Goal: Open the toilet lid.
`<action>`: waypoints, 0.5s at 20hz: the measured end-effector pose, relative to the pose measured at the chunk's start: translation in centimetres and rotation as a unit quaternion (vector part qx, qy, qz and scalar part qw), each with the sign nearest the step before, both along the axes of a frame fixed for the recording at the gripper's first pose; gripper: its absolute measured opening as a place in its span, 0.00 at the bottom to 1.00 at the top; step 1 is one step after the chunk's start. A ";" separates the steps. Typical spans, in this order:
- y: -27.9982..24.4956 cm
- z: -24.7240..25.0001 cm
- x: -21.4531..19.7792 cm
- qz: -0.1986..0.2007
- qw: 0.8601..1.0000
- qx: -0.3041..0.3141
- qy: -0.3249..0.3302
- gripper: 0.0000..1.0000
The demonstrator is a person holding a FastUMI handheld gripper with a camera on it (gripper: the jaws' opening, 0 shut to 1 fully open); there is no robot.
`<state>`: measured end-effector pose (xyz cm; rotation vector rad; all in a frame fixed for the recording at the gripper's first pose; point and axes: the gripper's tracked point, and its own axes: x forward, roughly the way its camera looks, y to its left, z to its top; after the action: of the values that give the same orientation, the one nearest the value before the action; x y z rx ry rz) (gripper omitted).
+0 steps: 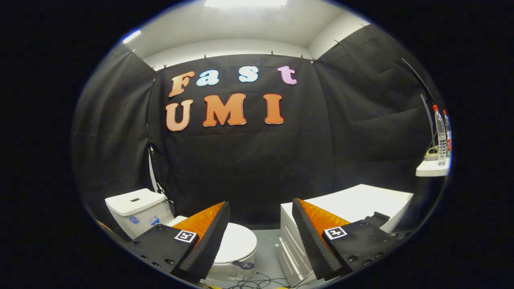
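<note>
- Tongs (261, 241): fingers spread wide, nothing between them, touching nothing
- White oval plastic toilet lid (237, 243): lies flat and closed on the bowl, beyond and below the left finger, which partly covers its near edge; well apart from both fingertips
- White boxy toilet cistern (138, 212) stands behind the lid, further to the left of the left finger
- White cabinet with a flat top (357, 202) sits beyond the right finger; loose dark cables (257, 281) lie on the grey floor between the fingers
- Progress, as judged: nothing done yet; approach, catching the lid's front edge and swinging it up toward the cistern all remain
</note>
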<state>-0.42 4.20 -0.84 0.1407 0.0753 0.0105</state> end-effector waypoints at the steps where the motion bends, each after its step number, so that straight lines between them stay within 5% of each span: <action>1: 0.6 -1.2 0.4 -0.003 1.000 0.014 0.018 0.99; 10: -0.3 -11.3 1.7 -0.066 0.976 0.196 0.063 0.98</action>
<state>1.25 3.87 -12.11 0.5406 0.1897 -0.1177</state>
